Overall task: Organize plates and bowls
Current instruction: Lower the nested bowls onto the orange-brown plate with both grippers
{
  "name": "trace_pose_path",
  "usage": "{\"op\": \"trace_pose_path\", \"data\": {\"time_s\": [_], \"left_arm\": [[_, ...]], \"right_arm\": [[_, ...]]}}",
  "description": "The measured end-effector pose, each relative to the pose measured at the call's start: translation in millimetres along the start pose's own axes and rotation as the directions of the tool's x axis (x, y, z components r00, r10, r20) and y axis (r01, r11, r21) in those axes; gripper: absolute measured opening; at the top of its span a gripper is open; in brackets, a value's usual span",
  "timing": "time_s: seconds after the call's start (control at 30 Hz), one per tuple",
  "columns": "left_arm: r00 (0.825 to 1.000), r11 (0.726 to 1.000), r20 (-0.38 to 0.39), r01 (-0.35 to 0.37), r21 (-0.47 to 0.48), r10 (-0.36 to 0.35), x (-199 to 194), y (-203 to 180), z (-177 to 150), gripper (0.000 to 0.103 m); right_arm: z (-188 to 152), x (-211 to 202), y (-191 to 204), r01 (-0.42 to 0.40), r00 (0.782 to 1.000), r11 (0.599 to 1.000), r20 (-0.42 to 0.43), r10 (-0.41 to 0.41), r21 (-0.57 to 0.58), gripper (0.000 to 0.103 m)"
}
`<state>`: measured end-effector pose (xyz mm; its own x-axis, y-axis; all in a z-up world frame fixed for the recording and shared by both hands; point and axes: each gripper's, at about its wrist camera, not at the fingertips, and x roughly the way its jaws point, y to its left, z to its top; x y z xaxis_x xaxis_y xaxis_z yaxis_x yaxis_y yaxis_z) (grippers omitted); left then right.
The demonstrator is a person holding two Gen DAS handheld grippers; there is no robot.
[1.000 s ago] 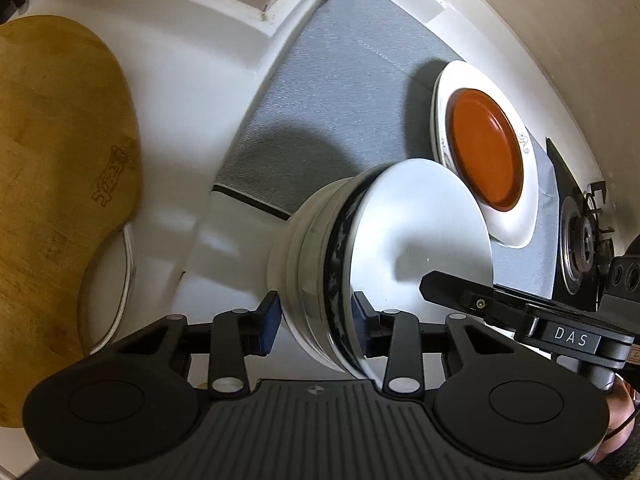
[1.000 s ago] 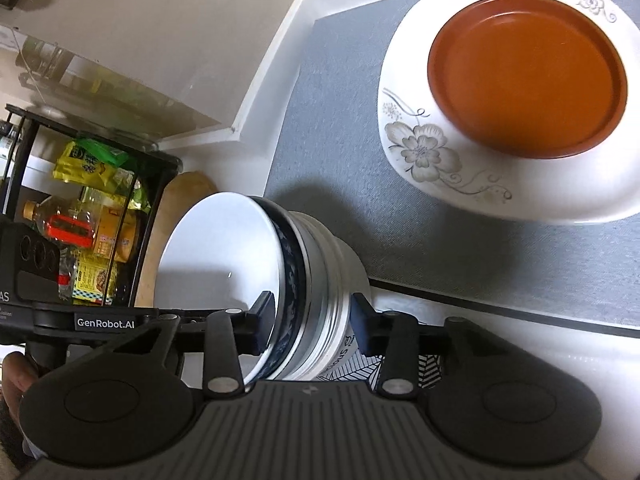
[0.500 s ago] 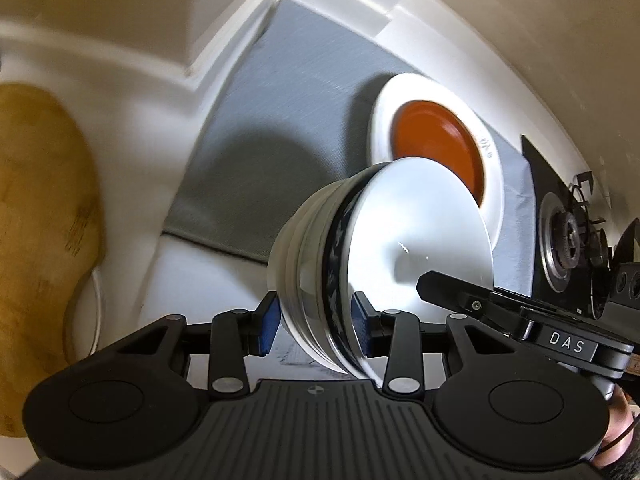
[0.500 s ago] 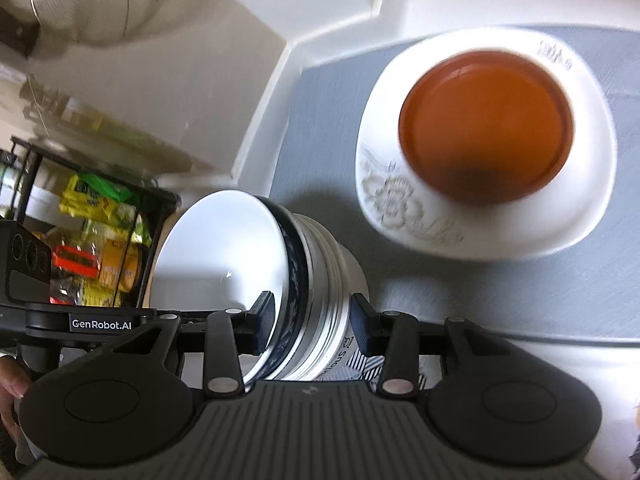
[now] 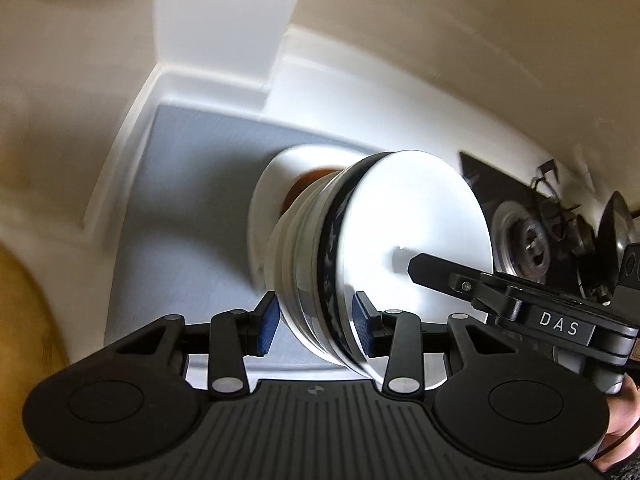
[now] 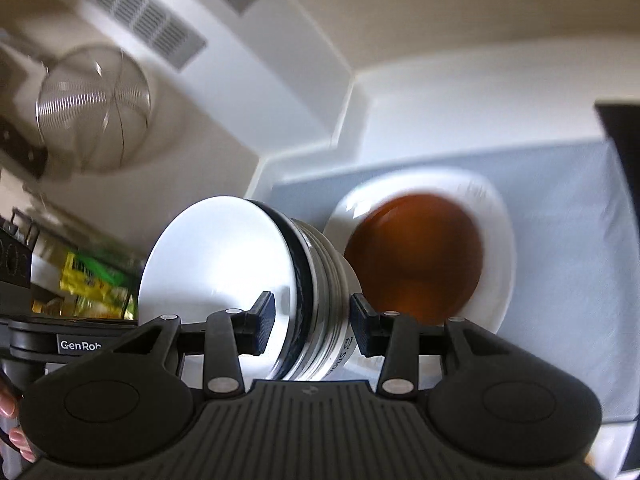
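A stack of nested bowls (image 5: 384,256), white with one dark blue patterned rim, hangs in the air between both grippers. My left gripper (image 5: 316,330) is shut on one side of its rims. My right gripper (image 6: 310,326) is shut on the opposite side of the stack (image 6: 256,280). Behind the stack, a brown plate (image 6: 416,252) sits on a white floral plate (image 6: 496,216) on a grey mat (image 6: 568,216). In the left wrist view the white plate (image 5: 272,184) and the brown plate (image 5: 304,184) are mostly hidden by the bowls.
A gas stove burner (image 5: 528,240) lies right of the mat. A wire strainer (image 6: 94,104) hangs on the wall at the left, above a rack of packets (image 6: 96,284). A wooden board's edge (image 5: 24,320) shows at far left. White walls meet in a corner behind the mat.
Both grippers have lifted the bowl stack and carried it over the grey mat toward the brown plate. Both views tilted up, showing more wall.
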<state>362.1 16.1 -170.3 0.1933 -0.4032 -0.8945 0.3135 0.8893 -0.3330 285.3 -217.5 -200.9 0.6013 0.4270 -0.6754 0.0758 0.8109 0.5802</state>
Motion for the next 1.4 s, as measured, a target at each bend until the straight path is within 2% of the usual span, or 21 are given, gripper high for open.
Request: {"op": "trace_pose_path", "data": {"time_s": [0.2, 0.33, 0.47, 0.7, 1.03, 1.3, 1.4], "left_arm": [[1.000, 1.000, -0.002, 0.025, 0.000, -0.025, 6.4, -13.1, 30.9, 0.042], [1.000, 1.000, -0.022, 0.011, 0.006, -0.010, 29.1, -18.2, 49.7, 0.042], [0.997, 1.000, -0.074, 0.016, -0.023, -0.018, 56.0, -14.5, 58.7, 0.042], [0.994, 1.000, -0.106, -0.012, -0.020, 0.010, 91.4, -14.2, 61.4, 0.042], [0.996, 1.000, -0.092, -0.013, 0.011, 0.014, 117.1, -17.9, 59.4, 0.042], [0.995, 0.999, -0.090, 0.042, -0.030, -0.044, 135.7, 3.4, 52.8, 0.044], [0.994, 0.996, -0.083, 0.071, -0.056, -0.076, 134.9, 12.6, 51.8, 0.040]], "right_arm": [[31.1, -10.6, -10.4, 0.003, 0.998, 1.000, 0.060, -0.003, -0.006, 0.046], [42.8, 2.5, -35.1, -0.040, 0.998, 0.998, 0.046, 0.038, 0.048, 0.047], [39.1, 23.0, -51.8, -0.012, 1.000, 0.998, 0.013, 0.012, 0.066, 0.046], [25.8, 48.7, -76.5, 0.018, 1.000, 0.994, -0.013, -0.017, 0.103, 0.046], [19.1, 64.5, -93.6, 0.051, 0.999, 0.992, -0.014, -0.049, 0.113, 0.046], [15.0, 76.6, -94.5, 0.064, 0.998, 0.993, -0.019, -0.062, 0.099, 0.046], [15.5, 75.9, -90.0, 0.073, 0.997, 0.994, -0.028, -0.071, 0.076, 0.047]]}}
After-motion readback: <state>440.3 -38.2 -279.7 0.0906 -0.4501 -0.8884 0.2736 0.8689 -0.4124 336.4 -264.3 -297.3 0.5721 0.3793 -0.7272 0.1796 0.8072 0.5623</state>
